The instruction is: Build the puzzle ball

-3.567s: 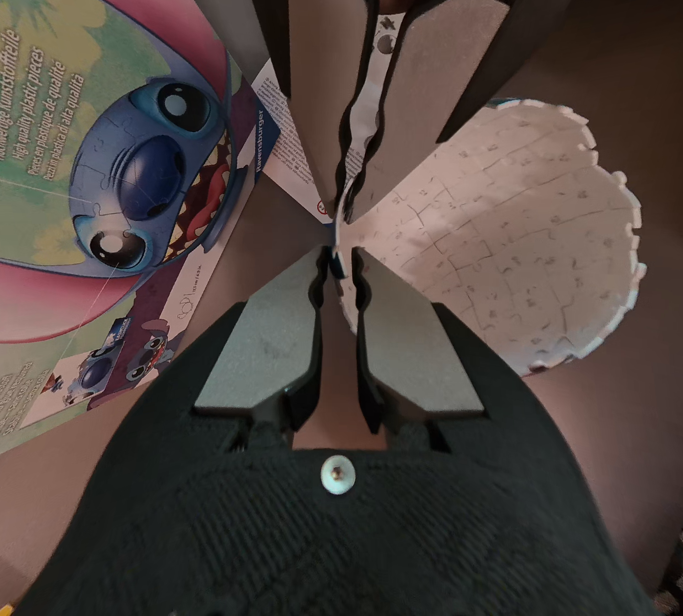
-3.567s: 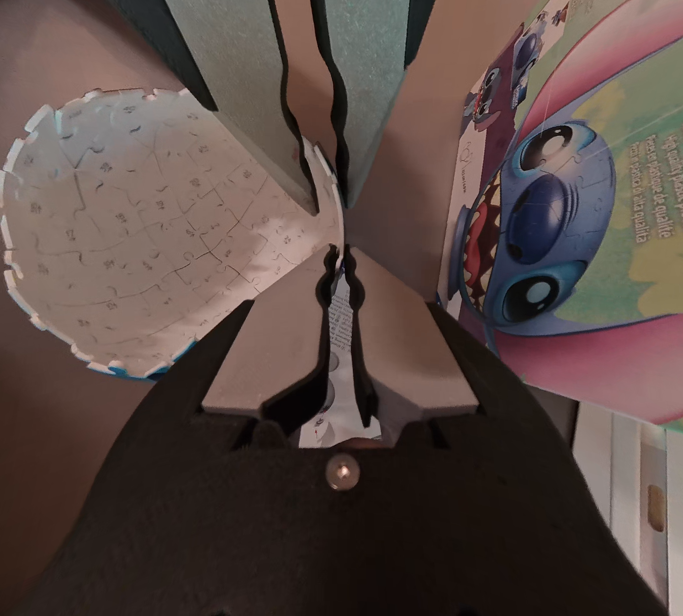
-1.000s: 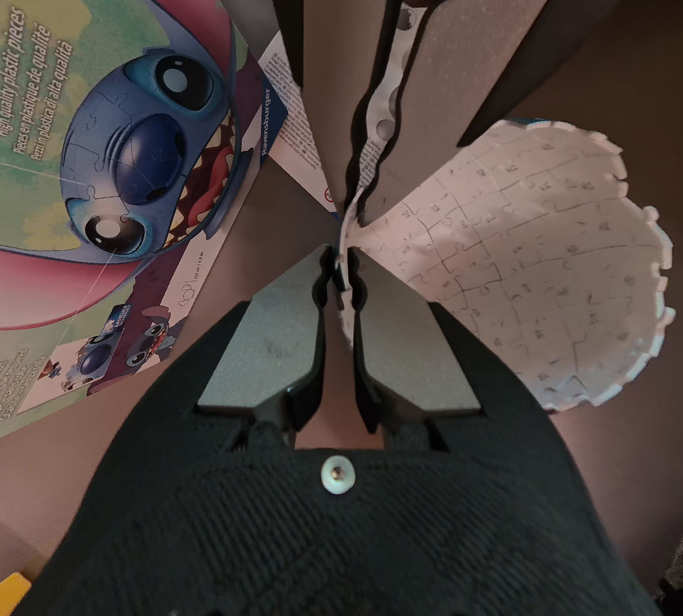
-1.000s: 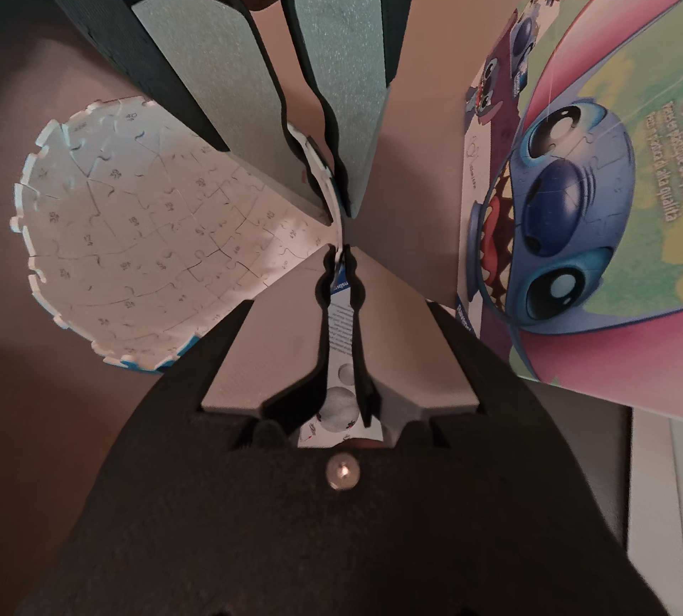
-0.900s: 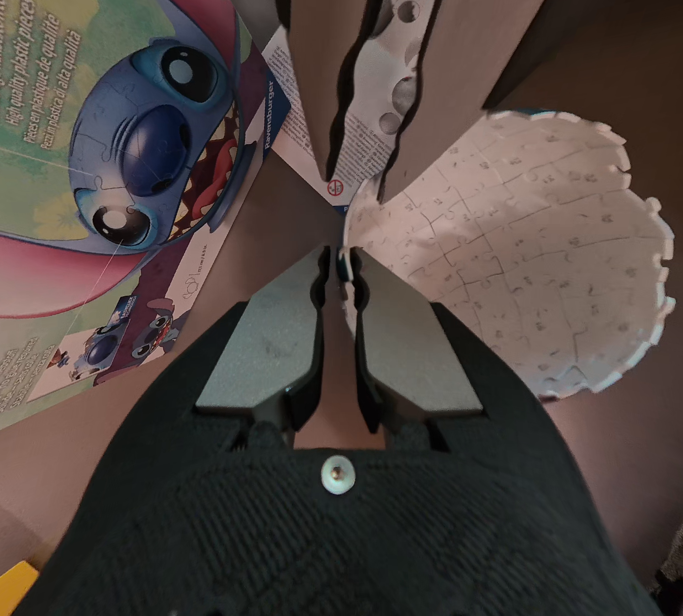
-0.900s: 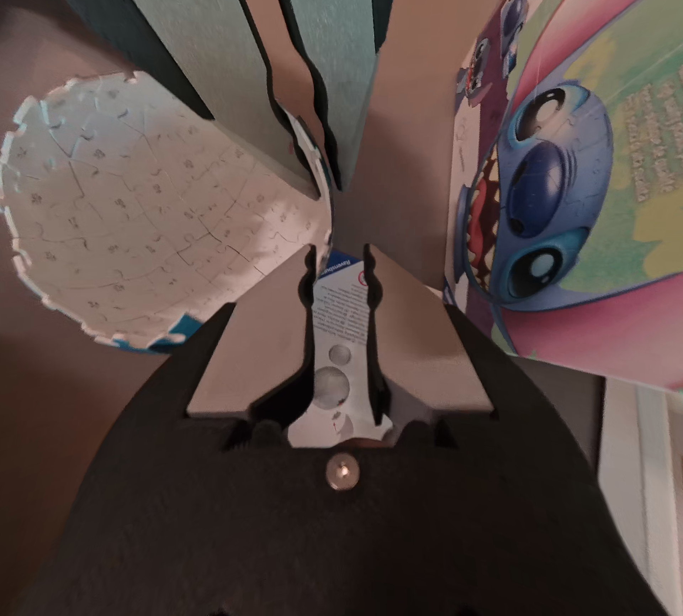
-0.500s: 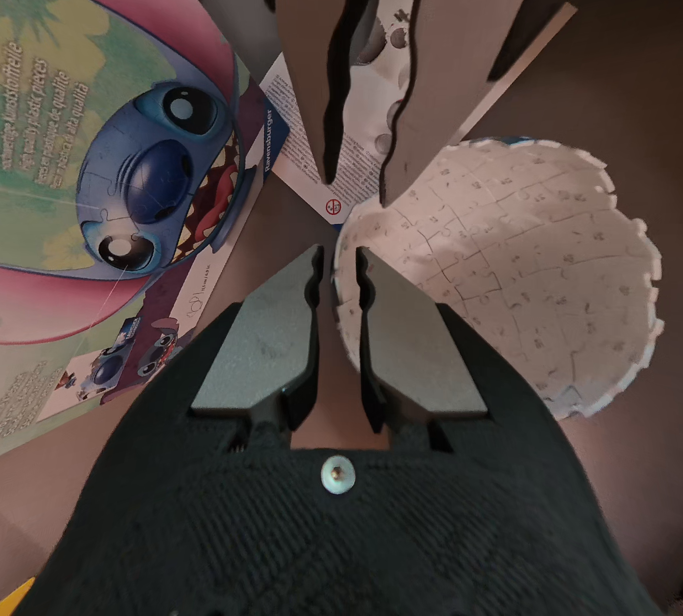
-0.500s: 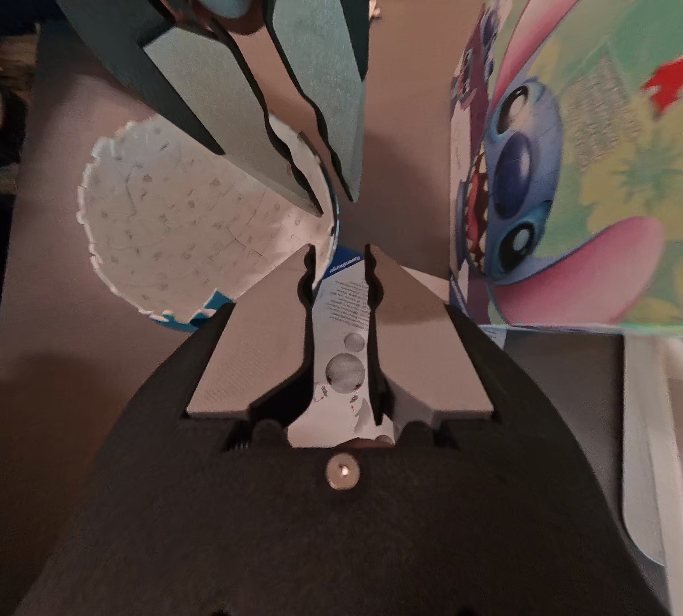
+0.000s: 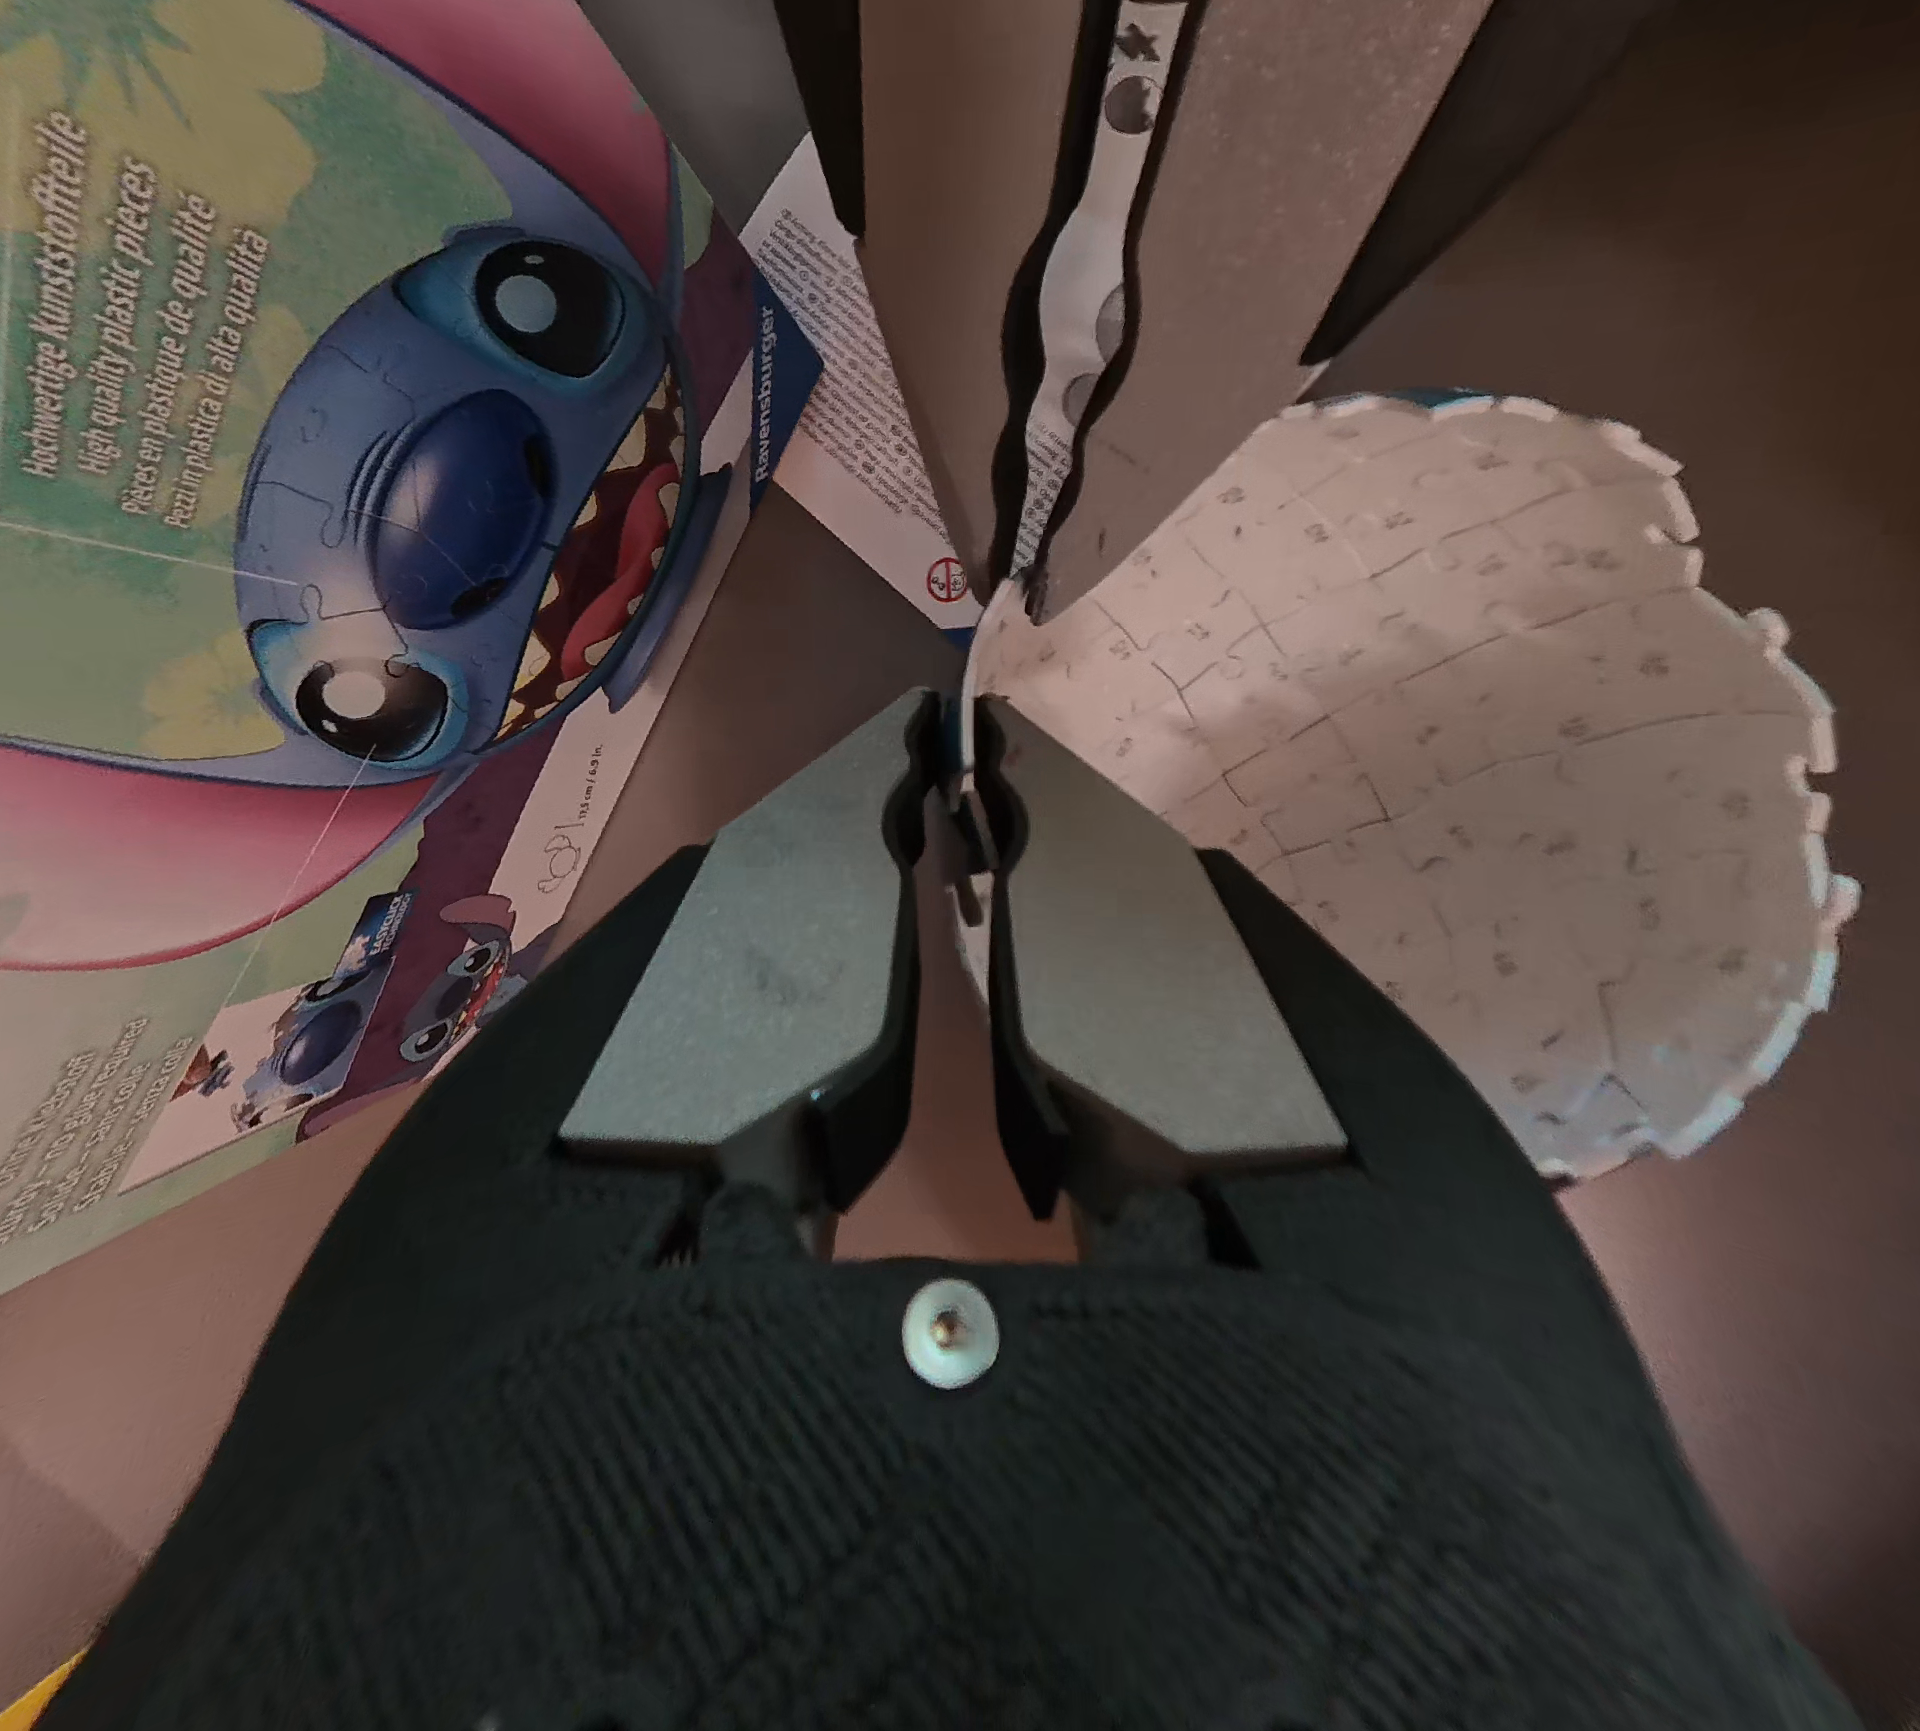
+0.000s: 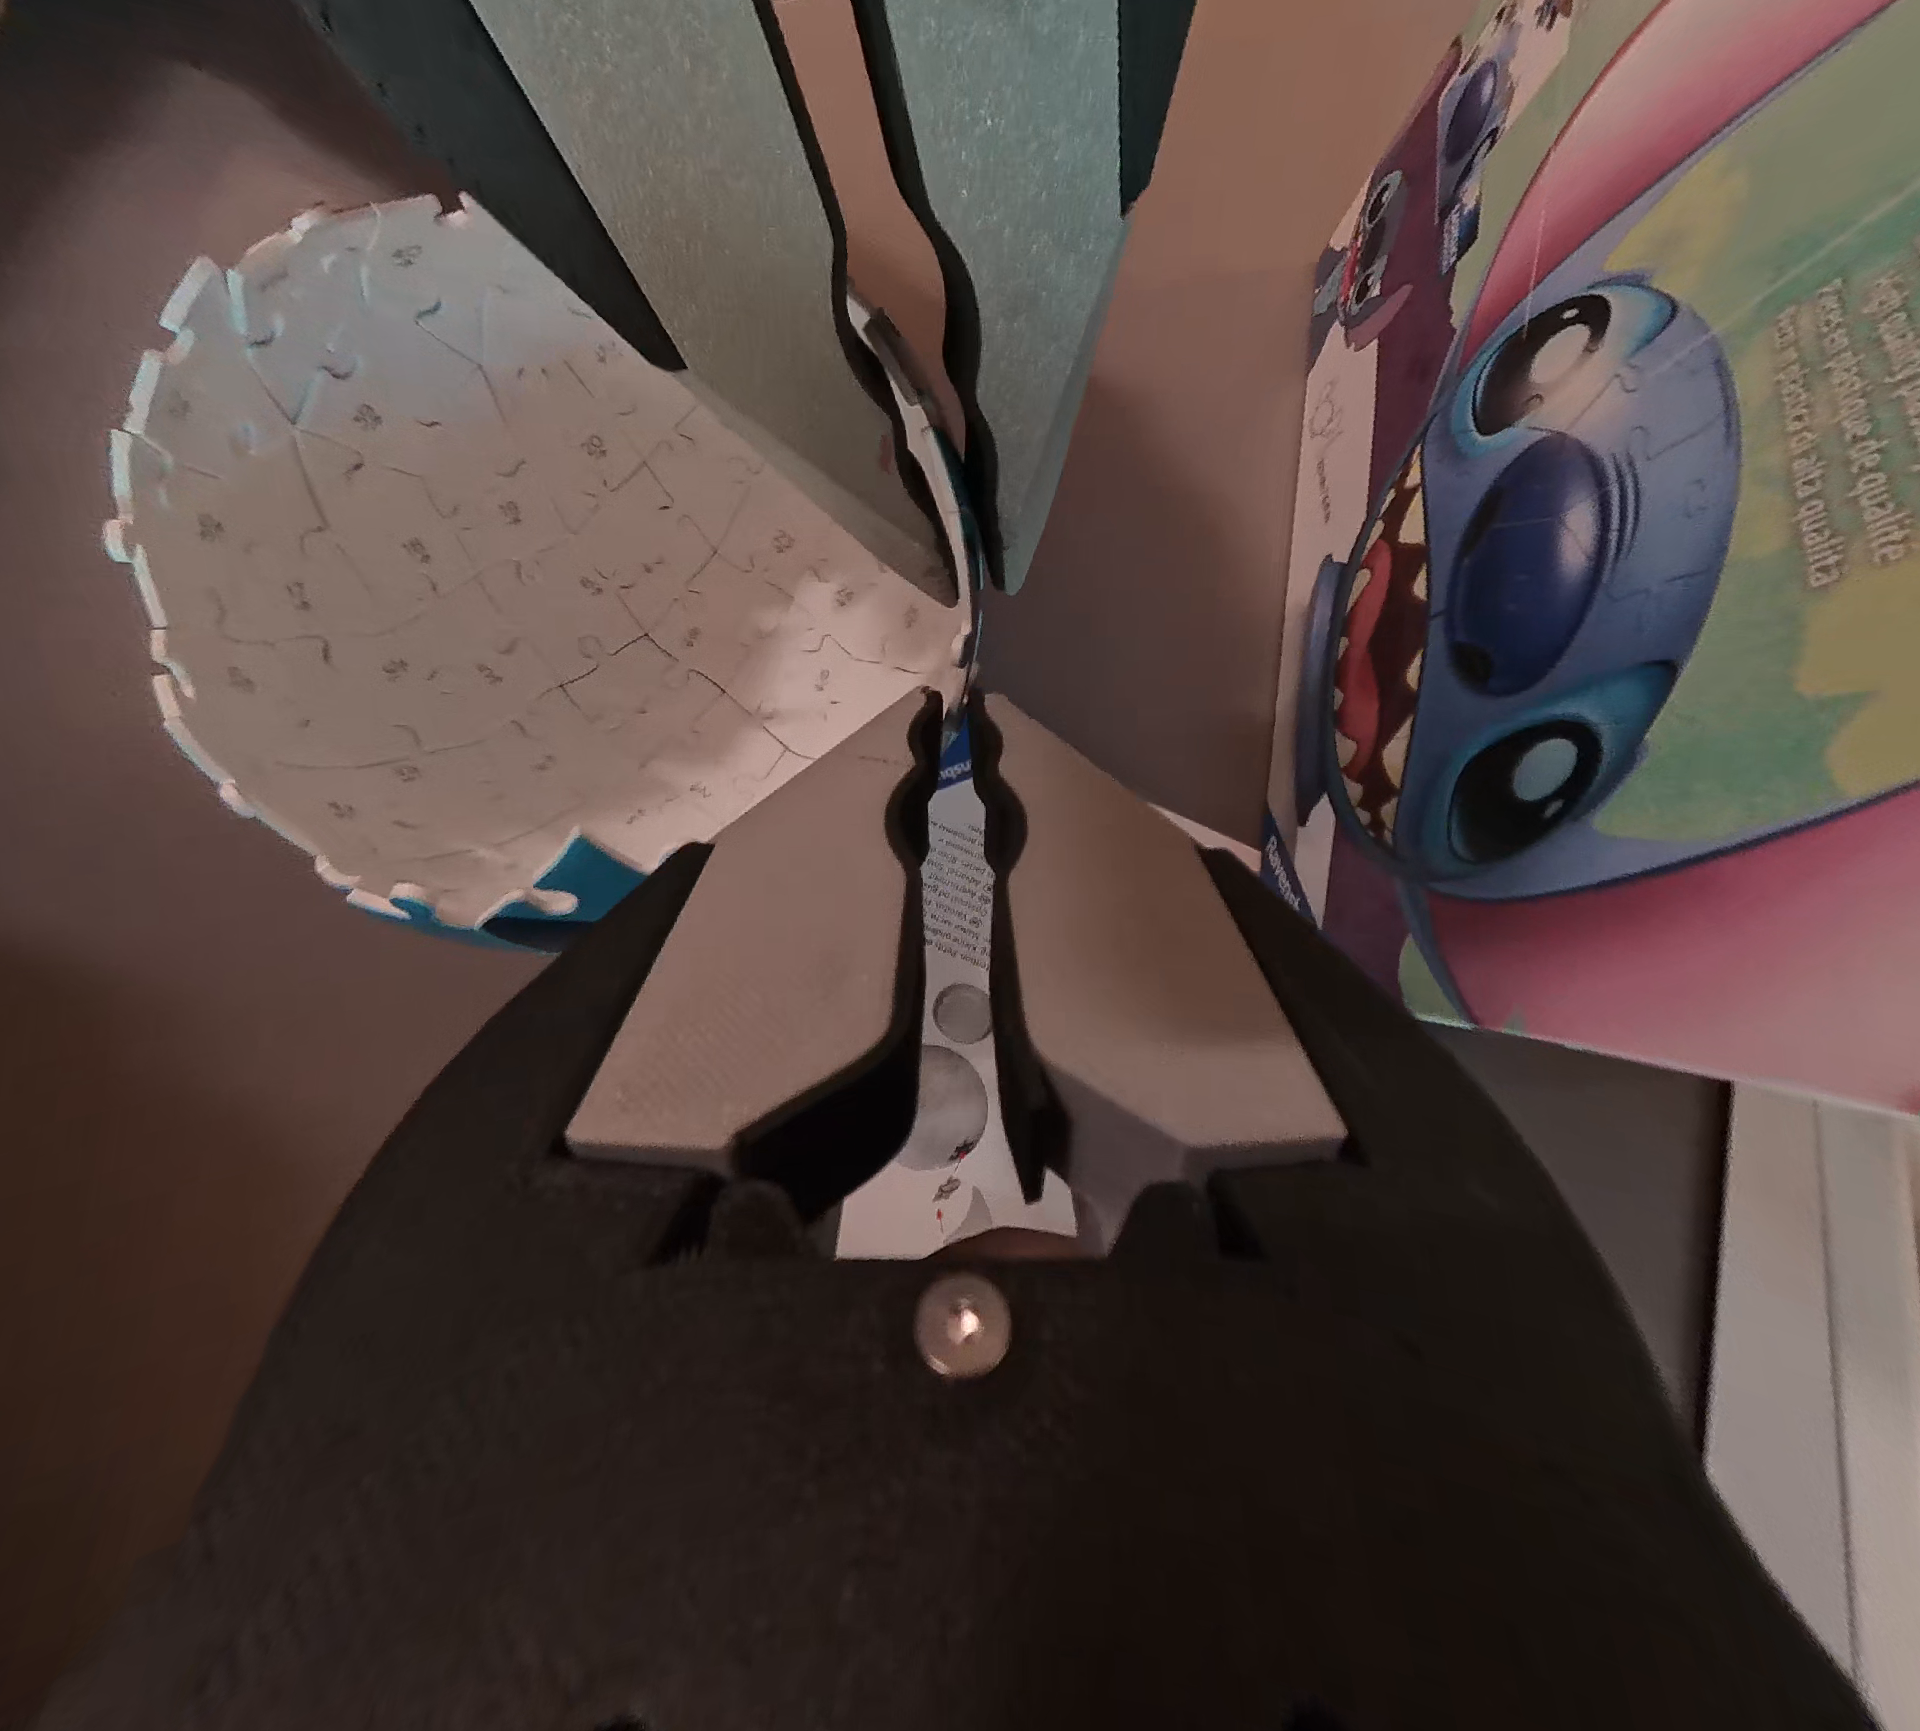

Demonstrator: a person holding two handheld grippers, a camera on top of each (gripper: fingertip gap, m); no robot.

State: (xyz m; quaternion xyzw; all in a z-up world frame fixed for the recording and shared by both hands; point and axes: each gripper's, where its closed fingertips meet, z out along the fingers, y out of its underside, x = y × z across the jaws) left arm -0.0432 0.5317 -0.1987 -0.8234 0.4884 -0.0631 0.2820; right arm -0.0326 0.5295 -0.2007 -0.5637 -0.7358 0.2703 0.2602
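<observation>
Brown worktop (image 9: pixel 1714 175) carries the picture box (image 9: pixel 260 331) with the blue cartoon face, a printed leaflet (image 9: pixel 831 393) beside it, and the half-built ball (image 9: pixel 1455 746), an open white shell with a toothed rim, blue outside. Left gripper (image 9: pixel 961 715) has its jaws clamped on the shell's near rim wall. Right gripper (image 10: pixel 956 705) comes in from the opposite side, jaws nearly together, tips touching the same rim spot; whether it actually pinches a piece is hard to tell, as the leaflet shows through the gap behind. Step looks like seating or pressing a rim piece. To do it well: hold the shell steady with the left, squeeze the joint flat with the right, push along the wall's curve, not across it, so neighbouring pieces don't pop. Many rim pieces left to add; ball roughly half done.
</observation>
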